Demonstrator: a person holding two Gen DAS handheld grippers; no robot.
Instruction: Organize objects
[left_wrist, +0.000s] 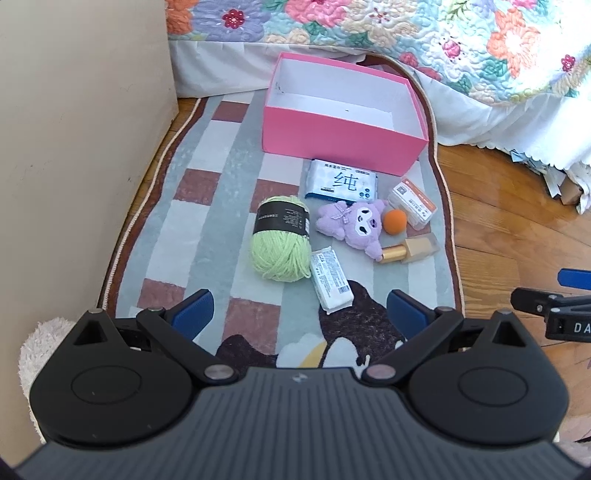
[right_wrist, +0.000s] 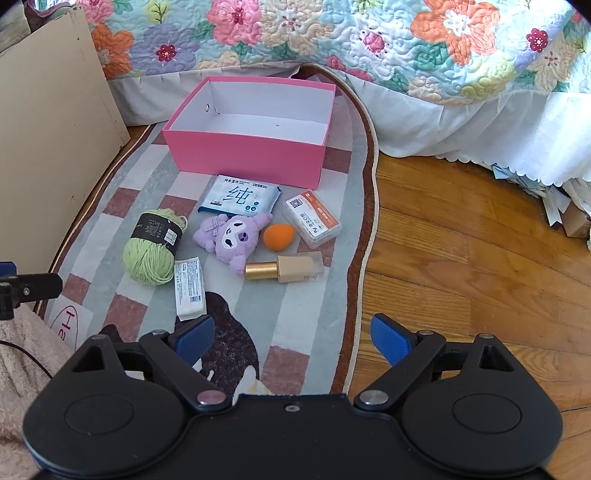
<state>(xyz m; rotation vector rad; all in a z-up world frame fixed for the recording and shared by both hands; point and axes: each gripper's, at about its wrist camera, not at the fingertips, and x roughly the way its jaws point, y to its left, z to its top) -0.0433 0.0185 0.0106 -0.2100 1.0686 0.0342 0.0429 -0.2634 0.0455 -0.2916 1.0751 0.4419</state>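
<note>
Both grippers' blue fingers (left_wrist: 194, 310) spread (nothing held), 7 items before pink box (left_wrist: 340, 144).

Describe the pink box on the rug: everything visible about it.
The pink box is a rectangular, lidless carton that looks like cardboard, pink outside and white inside. It stands upright and open on the rug, near the bedspread. Nothing shows inside it; one short inner wall has a small round hole. The wipes pack lies right at its front wall; whether they touch is unclear.
</note>
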